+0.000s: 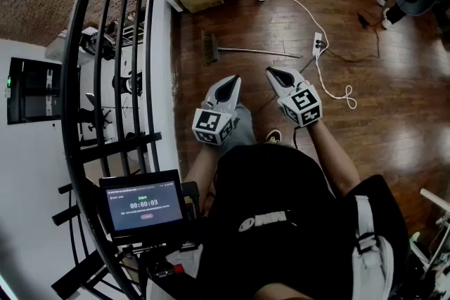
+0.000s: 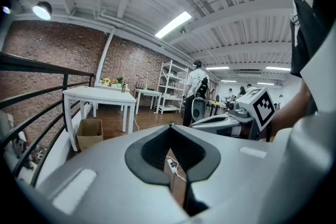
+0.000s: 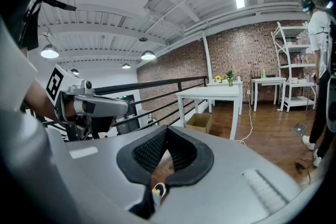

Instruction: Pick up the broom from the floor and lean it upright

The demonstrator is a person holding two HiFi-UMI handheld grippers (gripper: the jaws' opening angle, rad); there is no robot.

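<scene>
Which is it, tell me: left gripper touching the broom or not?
Apart. The head view shows bare floor between the left gripper and the broom lying ahead of it.

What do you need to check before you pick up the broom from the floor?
1. Broom in sight, lying flat on the floor: ok.
2. Left gripper empty: ok. Fingers open: not ok, shut.
3. Right gripper empty: ok. Fingers open: not ok, shut.
4. Handle tip free of the power strip: cannot tell, they lie close.
5. Grippers at the broom: not ok, both short of it.
</scene>
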